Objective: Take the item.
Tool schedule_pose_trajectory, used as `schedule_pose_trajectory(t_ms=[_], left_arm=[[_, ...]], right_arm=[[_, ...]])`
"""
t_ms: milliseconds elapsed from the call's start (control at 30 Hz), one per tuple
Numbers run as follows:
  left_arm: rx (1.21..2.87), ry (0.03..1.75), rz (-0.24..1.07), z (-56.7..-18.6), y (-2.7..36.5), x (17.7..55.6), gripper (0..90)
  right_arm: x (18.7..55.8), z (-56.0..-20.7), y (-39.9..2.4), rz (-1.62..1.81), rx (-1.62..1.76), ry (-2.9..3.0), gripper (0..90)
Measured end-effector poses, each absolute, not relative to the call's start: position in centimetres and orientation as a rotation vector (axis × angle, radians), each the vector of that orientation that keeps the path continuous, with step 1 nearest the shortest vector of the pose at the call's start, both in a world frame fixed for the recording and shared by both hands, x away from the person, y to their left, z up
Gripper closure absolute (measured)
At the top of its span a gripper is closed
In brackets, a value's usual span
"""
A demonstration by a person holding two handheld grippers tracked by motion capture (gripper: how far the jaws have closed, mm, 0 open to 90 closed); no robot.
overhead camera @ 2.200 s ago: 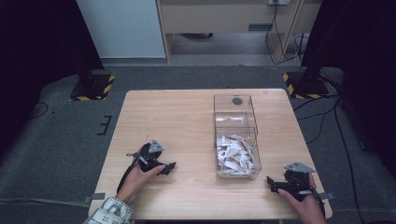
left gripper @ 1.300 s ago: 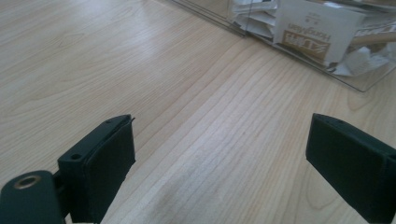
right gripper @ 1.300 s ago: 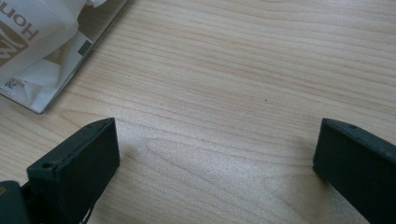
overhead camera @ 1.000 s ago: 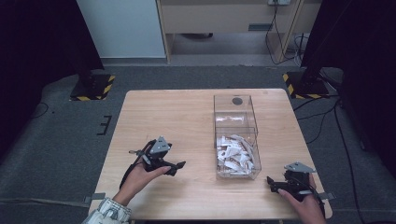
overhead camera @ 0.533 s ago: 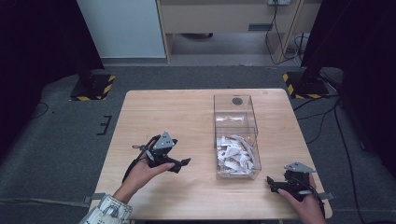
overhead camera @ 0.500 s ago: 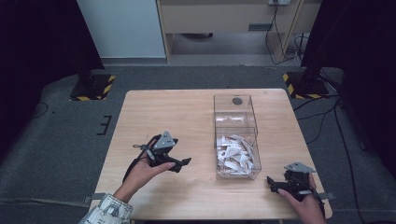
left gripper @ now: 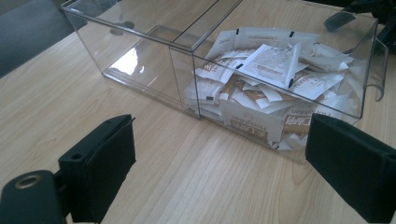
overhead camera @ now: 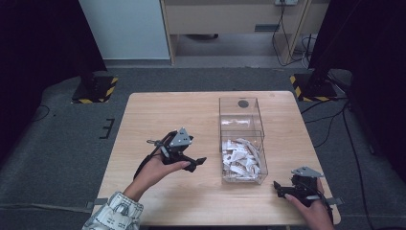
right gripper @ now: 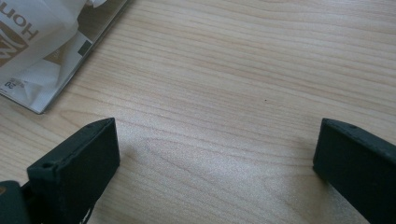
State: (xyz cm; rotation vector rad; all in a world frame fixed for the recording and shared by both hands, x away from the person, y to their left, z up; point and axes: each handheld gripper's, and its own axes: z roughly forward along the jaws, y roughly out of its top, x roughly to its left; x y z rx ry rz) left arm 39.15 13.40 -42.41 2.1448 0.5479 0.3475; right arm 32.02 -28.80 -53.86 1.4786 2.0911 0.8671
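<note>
Jaws of left hand-held gripper gape wide, holding nothing.

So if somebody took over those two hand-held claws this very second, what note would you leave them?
Left claw: open, holding nothing, raised over the table and aimed at the clear two-compartment box.
Right claw: open, holding nothing, low on the table near the box's near right corner.
Packets: all heaped in the box's near compartment; the far compartment is bare.
Done: no packet has been lifted out.
Left: probably reach in with the left claw and pick a packet.
</note>
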Motion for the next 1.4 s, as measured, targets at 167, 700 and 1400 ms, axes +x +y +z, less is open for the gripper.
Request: schedule_pose_trajectory(t_ms=[167, 700, 1400], left_arm=[[2.152, 0.534, 0.338, -42.2, 12.8, 39.7, 7.6], [2.151, 0.52, 0.351, -40.7, 12.0, 40.2, 7.6], [2.154, 0.45, 0.348, -39.1, 8.7, 39.9, 7.7]], right_arm=[[32.0, -53.9, -28.8, 0.867, 1.479, 2.091, 0.8], [32.0, -53.9, -28.8, 0.867, 1.479, 2.091, 0.8], [32.0, -53.9, -28.8, 0.867, 1.479, 2.091, 0.8]])
